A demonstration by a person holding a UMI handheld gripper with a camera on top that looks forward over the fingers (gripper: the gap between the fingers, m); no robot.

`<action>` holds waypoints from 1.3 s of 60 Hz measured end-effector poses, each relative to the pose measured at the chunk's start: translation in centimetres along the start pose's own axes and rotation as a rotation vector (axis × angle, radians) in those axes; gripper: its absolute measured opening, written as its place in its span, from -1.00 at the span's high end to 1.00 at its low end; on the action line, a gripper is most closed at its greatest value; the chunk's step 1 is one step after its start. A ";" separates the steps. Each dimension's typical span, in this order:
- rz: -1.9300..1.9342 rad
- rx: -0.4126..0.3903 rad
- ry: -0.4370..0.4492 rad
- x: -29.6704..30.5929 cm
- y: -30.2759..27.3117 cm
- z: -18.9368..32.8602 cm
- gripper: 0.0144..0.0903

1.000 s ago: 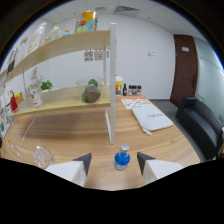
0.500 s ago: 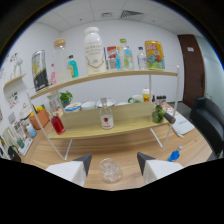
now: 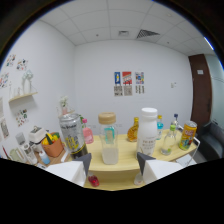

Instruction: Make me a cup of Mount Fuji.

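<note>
Gripper view: I am holding my gripper [image 3: 114, 165] open and empty, fingers aiming at the cork-lidded jar [image 3: 108, 138] just ahead on the shelf [image 3: 120, 167]. Risk: I am closing in among crowded bottles; the dark can [image 3: 70, 136] or white bottle [image 3: 148, 131] could topple.

Wooden shelf [image 3: 120, 169] carries jar [image 3: 108, 138], bottle [image 3: 148, 132], can [image 3: 71, 136].

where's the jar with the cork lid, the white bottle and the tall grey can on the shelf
jar with the cork lid [image 3: 109, 145], gripper view, on its clear body
white bottle [image 3: 148, 134], gripper view, on its label area
tall grey can [image 3: 71, 136], gripper view, on its printed side
</note>
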 end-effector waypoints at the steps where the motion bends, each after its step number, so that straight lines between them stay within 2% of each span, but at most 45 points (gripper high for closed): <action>1: -0.003 0.007 -0.005 -0.3 -0.3 0.4 -0.88; 6: -0.008 0.045 -0.007 -0.8 -1.3 2.8 -0.89; 11: -0.015 0.065 -0.008 -1.0 -1.4 5.2 -0.77; 20: -0.018 0.070 0.009 -0.9 -0.9 8.3 -0.32; 24: -0.020 0.074 0.011 -1.1 -0.7 9.1 0.02; 28: -0.020 0.075 0.012 -0.9 -0.6 9.5 0.26; 42: -0.054 0.083 -0.016 -1.7 -0.9 8.6 0.34; 50: -0.092 0.138 -0.026 -1.9 -2.5 5.5 0.35; 58: -0.070 0.163 -0.045 -1.6 -1.7 1.8 0.35; 64: -0.054 0.155 -0.048 -1.3 1.4 0.0 0.35; 78: 0.073 0.018 -0.070 -1.1 14.8 0.0 0.36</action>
